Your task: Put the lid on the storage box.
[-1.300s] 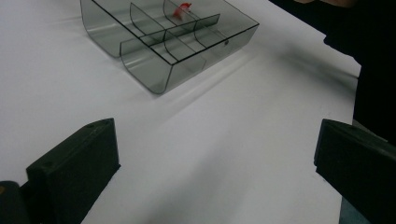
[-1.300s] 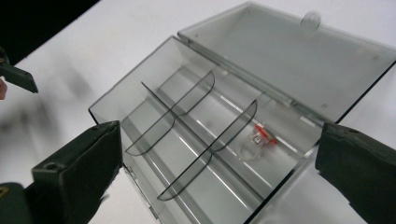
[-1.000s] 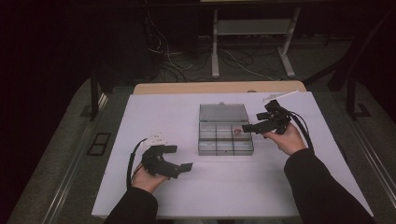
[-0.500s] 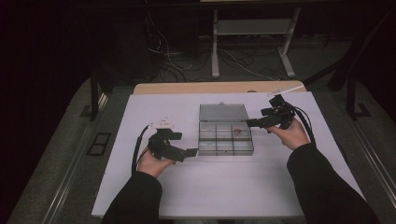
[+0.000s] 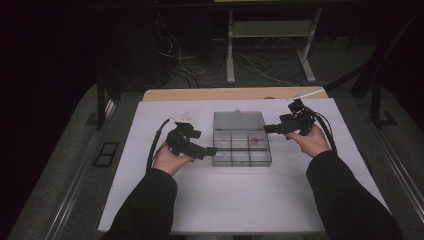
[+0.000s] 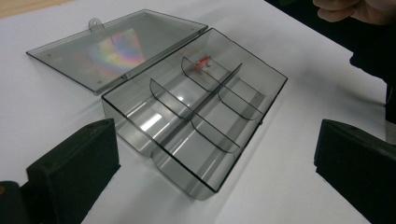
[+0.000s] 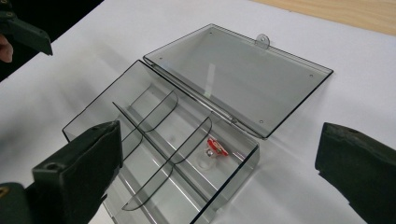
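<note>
A clear smoky plastic box (image 5: 241, 148) with several compartments stands mid-table, its lid (image 5: 238, 121) lying open flat behind it. One small red piece (image 5: 253, 140) rests in the back right compartment. My left gripper (image 5: 211, 150) is open, its tips at the box's left front edge. My right gripper (image 5: 269, 129) is open, just beside the box's back right corner. In the left gripper view the box (image 6: 196, 116) lies ahead between wide-apart jaws, the red piece (image 6: 204, 62) at its far end. In the right gripper view the red piece (image 7: 215, 148) sits low in the box (image 7: 159, 140).
A white sheet (image 5: 235, 200) covers the table, with a wooden strip (image 5: 225, 94) along the far edge. Beyond it are floor cables (image 5: 260, 65) and a metal stand (image 5: 270, 35). The other gripper (image 7: 23, 28) shows at the right gripper view's top left.
My left gripper has moved forward and to the right, up to the box's left side. The right gripper has drawn slightly back and right from over the box.
</note>
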### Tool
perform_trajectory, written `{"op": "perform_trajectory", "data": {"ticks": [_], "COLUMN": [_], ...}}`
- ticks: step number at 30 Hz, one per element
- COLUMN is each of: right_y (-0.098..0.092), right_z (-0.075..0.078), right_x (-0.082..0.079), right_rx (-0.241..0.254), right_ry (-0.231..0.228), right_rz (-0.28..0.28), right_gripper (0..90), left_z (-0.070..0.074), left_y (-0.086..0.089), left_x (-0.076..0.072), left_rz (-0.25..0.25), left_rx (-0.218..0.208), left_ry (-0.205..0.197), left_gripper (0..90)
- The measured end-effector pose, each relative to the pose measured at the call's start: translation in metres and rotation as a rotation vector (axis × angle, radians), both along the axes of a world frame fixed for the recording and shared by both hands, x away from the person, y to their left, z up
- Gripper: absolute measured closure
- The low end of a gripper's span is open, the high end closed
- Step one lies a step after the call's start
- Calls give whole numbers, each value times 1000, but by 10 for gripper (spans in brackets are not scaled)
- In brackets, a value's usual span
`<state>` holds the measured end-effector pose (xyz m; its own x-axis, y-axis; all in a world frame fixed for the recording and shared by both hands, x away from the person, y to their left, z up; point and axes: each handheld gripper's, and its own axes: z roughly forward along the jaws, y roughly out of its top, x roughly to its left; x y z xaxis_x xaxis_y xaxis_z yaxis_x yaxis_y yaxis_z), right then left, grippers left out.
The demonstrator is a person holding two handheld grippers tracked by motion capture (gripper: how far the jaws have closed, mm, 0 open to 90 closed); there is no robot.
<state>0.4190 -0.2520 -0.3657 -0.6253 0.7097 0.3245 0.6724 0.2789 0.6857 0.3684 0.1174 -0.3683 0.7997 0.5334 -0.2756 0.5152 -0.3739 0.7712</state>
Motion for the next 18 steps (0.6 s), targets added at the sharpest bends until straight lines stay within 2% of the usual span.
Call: {"op": "perform_trajectory", "data": {"ticks": [10, 12, 18], "right_y": [-4, -4, -5], "right_z": [-3, -4, -10], "right_x": [5, 6, 10], "right_rx": [8, 11, 18], "right_ry": [2, 2, 2], "right_rz": [-19, -22, -33], "right_gripper": [7, 7, 7], "left_z": [7, 7, 6], "left_y": [-5, -6, -5], "left_x": [21, 25, 39], "left_rz": [6, 23, 42], "left_rx": [12, -5, 2], "left_ry": [-9, -4, 0], "left_gripper": [0, 0, 0]}}
